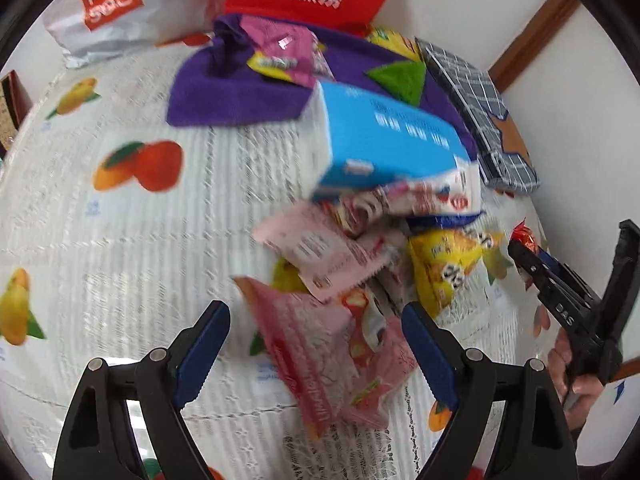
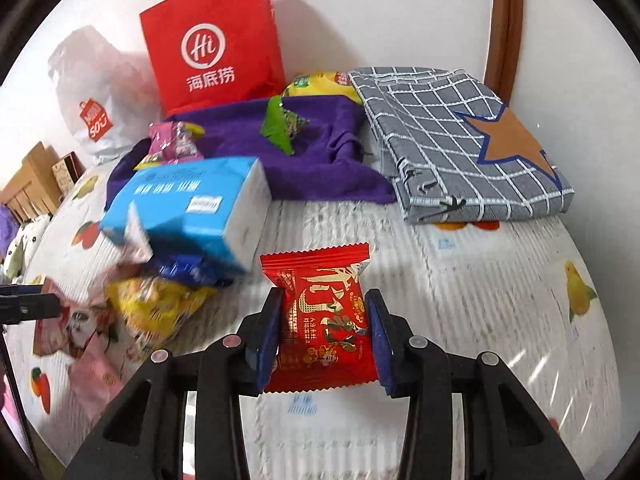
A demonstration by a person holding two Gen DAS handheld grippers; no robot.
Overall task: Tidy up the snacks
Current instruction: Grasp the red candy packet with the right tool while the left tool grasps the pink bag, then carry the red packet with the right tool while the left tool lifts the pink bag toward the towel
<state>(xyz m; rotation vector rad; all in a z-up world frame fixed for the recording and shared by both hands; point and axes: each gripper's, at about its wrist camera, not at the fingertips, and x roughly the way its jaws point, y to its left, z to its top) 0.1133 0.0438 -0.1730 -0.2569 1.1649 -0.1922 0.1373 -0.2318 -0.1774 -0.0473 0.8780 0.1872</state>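
Organizing snacks on a bed with a fruit-printed white cover [image 2: 500, 280]. The right gripper [image 2: 326, 332] is clamped on a small red foil-wrapped snack packet [image 2: 324, 312], its blue pads pressing the packet's two sides at mid-height; the crimped top seal stands free above the jaws. The packet appears light and crinkly, and the filled middle gives a firmer purchase than the flat, slippery sealed ends.

The left gripper [image 1: 316, 344] is wide open, pointing steeply down over a pink snack pouch [image 1: 320, 352] that lies flat on the cover between its fingers; the pads do not touch it. This pouch is thin, soft and glossy. It is judged likely to buckle or slide if pinched on its face, so an edge or the thicker filled part is the better hold.

Just beyond lies the unsorted heap: a second pink packet [image 1: 320, 256], a yellow snack bag [image 1: 440, 268], and a blue tissue pack [image 1: 384, 136] resting tilted on top of them. A purple cloth [image 2: 320, 148] at the rear carries a green packet [image 2: 280, 124] and a magenta one [image 2: 172, 140]. A red paper bag [image 2: 212, 40] and a folded grey checked cloth [image 2: 460, 140] stand behind.
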